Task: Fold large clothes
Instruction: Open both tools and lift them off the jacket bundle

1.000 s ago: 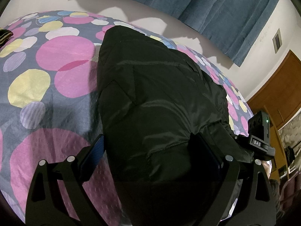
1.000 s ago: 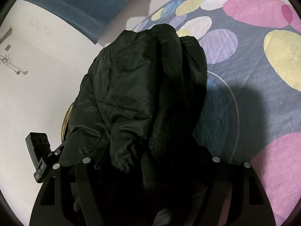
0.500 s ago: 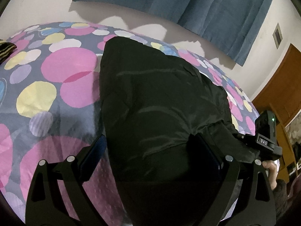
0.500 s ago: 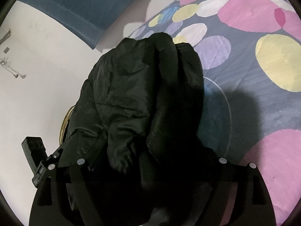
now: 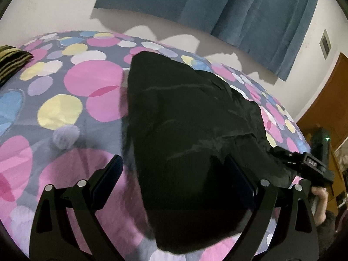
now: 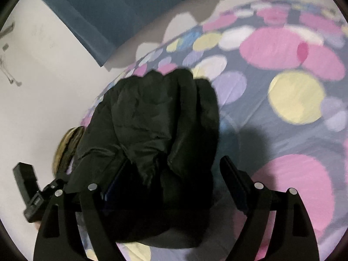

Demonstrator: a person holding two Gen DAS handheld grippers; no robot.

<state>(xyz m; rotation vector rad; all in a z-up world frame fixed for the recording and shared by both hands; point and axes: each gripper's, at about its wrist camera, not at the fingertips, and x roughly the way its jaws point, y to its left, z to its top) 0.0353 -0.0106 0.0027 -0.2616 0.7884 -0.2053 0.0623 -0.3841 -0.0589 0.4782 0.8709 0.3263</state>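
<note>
A large black padded jacket lies folded on a bed with a grey cover of pink, yellow and lilac circles. In the left wrist view my left gripper is open, its fingers spread wide on either side of the jacket's near edge. In the right wrist view the jacket lies bunched in thick folds, and my right gripper is open with the near end of the jacket between its spread fingers. The right gripper's body shows at the jacket's right side in the left wrist view.
A blue curtain hangs on the white wall behind the bed. A striped dark and yellow cushion lies at the bed's far left. A brown wooden door stands at the right. The left gripper's body shows low left in the right wrist view.
Both grippers have pulled back and risen a little from the jacket. The right gripper's fingers have opened wider and now show clearly. The jacket stays lying on the bed.
</note>
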